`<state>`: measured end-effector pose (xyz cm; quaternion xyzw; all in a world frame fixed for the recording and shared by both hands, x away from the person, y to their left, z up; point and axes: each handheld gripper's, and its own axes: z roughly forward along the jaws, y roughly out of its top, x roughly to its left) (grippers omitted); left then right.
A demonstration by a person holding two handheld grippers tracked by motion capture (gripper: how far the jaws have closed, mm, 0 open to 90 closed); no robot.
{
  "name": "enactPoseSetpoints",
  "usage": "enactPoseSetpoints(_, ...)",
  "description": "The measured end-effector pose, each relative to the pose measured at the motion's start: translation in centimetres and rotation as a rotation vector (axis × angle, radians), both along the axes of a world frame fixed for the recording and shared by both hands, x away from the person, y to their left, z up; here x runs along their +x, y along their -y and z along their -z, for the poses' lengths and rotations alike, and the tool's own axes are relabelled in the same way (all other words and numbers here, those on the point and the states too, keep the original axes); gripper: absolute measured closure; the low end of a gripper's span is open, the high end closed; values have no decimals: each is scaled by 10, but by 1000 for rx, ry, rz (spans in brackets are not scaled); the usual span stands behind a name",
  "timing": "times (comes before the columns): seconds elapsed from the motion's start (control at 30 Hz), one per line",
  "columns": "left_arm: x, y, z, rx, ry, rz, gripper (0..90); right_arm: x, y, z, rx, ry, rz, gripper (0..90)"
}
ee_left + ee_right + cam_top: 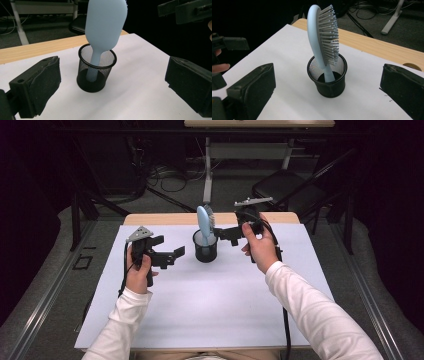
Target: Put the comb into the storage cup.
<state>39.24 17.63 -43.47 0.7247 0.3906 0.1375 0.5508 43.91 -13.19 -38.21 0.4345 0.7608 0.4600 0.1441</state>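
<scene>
— High view first: seeing a black mesh cup (205, 248) standing upright on the white sheet (210, 305), toward the far middle, with a light blue hairbrush (204, 222) standing handle-down inside it.

— Agreeing. Leaning slightly, head rising well above the rim. And the left gripper (172, 256)?

— Sitting left of the cup, jaws spread wide, gripping nothing, near the cup but not touching it. Looking along those jaws in the left gripper view: cup (96, 72) lying between and beyond them, smooth back of the brush (105, 23) facing that camera.

— Right gripper (220, 234)?

— Hovering just right of the cup, close to the brush head, jaws also parted and holding nothing. Showing bristles in the right gripper view, brush (323, 37) resting against the cup (327, 77) rim, handle reaching the bottom.

— Touching anything?

— Not making contact, judging by both gripper views.
</scene>
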Motion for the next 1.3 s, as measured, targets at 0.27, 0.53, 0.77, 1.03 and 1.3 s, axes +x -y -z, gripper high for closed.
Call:
enactPoseSetpoints(0.27, -1, 0, -4, 6, -4, 14, 4, -12, 9, 4, 0, -4, -12, 0)
enactPoseSetpoints(0.53, -3, 1, -8, 14, -7, 31, 4, -21, 18, 5, 6, -1, -16, 0)
enactPoseSetpoints(0.77, -6, -1, -12, 11, -5, 42, 4, -29, 28, 4, 29, -2, -13, 1)
enactPoseSetpoints(1.03, -9, 0, -15, 24, -1, 54, 4, -35, 42, 9, 30, 3, 5, 2)
enactPoseSetpoints(1.3, -9, -1, -16, 29, -7, 54, 4, -45, 60, 17, 45, -2, 25, 6)
